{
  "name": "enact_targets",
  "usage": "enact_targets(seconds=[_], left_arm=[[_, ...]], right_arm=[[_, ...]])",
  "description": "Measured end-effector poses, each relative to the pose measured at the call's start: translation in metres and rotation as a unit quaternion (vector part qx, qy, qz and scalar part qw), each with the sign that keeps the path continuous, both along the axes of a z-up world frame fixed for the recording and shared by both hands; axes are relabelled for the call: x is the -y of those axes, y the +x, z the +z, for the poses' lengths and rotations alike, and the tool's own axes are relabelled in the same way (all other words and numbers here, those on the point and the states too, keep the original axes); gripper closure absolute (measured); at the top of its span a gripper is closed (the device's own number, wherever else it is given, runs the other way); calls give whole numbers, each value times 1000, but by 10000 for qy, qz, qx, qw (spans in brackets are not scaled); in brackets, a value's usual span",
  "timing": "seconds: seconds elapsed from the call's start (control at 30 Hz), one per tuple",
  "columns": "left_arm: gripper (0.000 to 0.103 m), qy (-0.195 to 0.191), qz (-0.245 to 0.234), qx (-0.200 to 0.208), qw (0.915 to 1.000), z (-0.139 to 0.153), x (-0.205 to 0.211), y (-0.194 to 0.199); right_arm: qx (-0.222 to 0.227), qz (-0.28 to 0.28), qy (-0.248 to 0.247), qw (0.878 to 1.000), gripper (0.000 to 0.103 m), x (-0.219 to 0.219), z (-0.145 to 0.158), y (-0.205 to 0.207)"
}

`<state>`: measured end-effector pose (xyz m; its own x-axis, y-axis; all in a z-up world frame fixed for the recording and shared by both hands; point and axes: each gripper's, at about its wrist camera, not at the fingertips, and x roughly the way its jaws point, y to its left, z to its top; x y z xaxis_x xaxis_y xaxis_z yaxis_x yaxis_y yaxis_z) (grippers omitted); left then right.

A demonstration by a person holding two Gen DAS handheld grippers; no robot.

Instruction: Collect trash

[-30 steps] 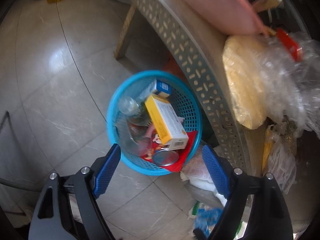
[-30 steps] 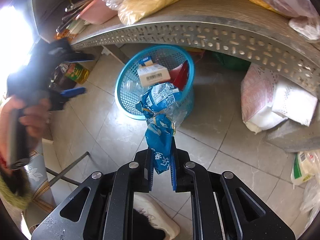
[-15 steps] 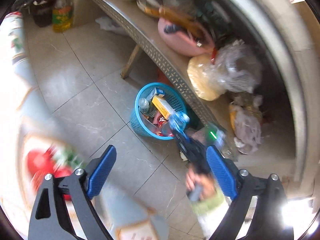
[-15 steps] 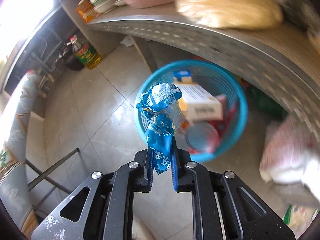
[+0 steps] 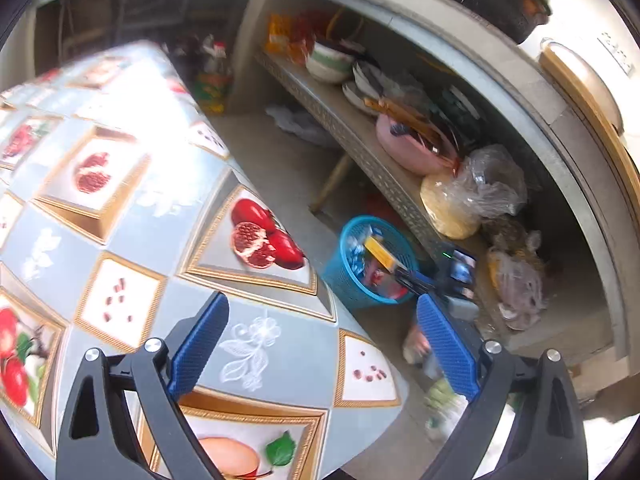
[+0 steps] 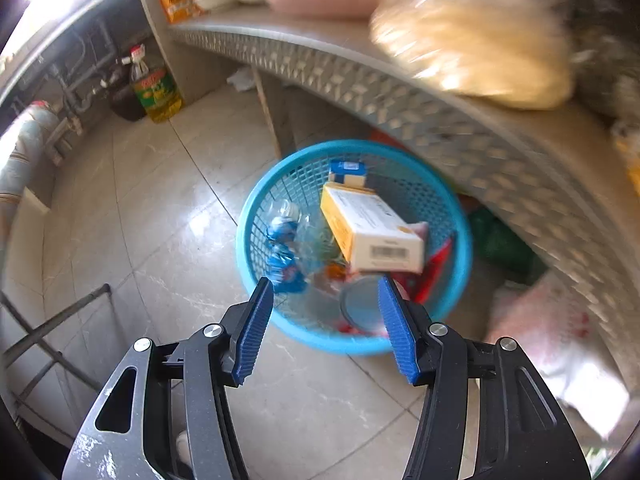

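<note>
A blue mesh trash basket (image 6: 456, 296) stands on the tiled floor under a metal shelf. Inside it lie a crumpled blue wrapper (image 6: 282, 252), a yellow and white box (image 6: 370, 234), a clear bottle, a round lid and red packaging. My right gripper (image 6: 326, 328) is open and empty, just above the basket's near rim. My left gripper (image 5: 322, 344) is open and empty, high above a table with a fruit-pattern cloth (image 5: 132, 216). From there the basket (image 5: 340, 276) shows far below, with the right gripper (image 5: 424, 280) over it.
A perforated metal shelf (image 6: 400, 92) above the basket holds bowls, a pink basin and plastic bags. An oil bottle (image 6: 154, 88) stands on the floor at the back left. White sacks (image 6: 552, 344) lie right of the basket. A metal frame (image 6: 56, 320) stands at the left.
My right gripper has opened and the blue wrapper has dropped into the basket. My left gripper has risen and swung left, over the fruit-pattern table.
</note>
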<state>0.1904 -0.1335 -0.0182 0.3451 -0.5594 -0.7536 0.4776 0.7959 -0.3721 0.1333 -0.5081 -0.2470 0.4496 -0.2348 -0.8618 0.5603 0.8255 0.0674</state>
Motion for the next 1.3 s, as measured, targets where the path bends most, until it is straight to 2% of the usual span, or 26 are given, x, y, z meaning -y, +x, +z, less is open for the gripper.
enact_targets(seconds=[0.1, 0.2, 0.33, 0.43, 0.57, 0.63, 0.73, 0.83, 0.9, 0.97, 1.03, 1.07, 1.17, 1.3], left_arm=[[6, -93, 61, 455, 9989, 7, -5, -19], [6, -263, 175, 763, 9966, 13, -8, -36], [6, -420, 715, 953, 9920, 20, -21, -57], [6, -179, 971, 1114, 9889, 24, -21, -72], [6, 451, 1400, 1356, 9798, 27, -25, -96], [6, 621, 1455, 1541, 9753, 28, -32, -109], [6, 1006, 1631, 1853, 9638, 27, -43, -130], [6, 1133, 1898, 1942, 9557, 25, -57, -145], [6, 1033, 2162, 1832, 9534, 25, -66, -149], [6, 902, 2532, 1738, 9474, 26, -76, -152], [6, 898, 2892, 1491, 9413, 23, -85, -154], [6, 891, 2944, 1386, 9414, 21, -89, -157], [6, 1256, 2945, 1221, 9395, 10, -90, -166], [6, 1697, 2727, 919, 9426, -6, -86, -173]], right_arm=[[331, -81, 106, 9994, 44, -15, 30, -42], [529, 37, 182, 9984, 43, -41, 59, -71], [837, 411, -57, 9956, 25, -86, 111, -95], [1182, 613, -385, 9904, 10, -120, 153, -111], [1509, 926, -889, 9802, 8, -163, 194, -130], [1580, 1091, -994, 9763, 8, -181, 202, -138], [1545, 1293, -1126, 9730, 8, -207, 207, -149], [1608, 1451, -1333, 9671, 8, -230, 209, -160], [1612, 1544, -1517, 9629, 8, -241, 211, -164], [1596, 1595, -1680, 9596, 8, -250, 213, -167], [1568, 1607, -1811, 9575, 8, -253, 214, -168], [1537, 1617, -1855, 9570, 8, -256, 214, -170], [1415, 1594, -1900, 9584, 8, -254, 212, -175], [1248, 1480, -1848, 9635, 8, -252, 205, -184]])
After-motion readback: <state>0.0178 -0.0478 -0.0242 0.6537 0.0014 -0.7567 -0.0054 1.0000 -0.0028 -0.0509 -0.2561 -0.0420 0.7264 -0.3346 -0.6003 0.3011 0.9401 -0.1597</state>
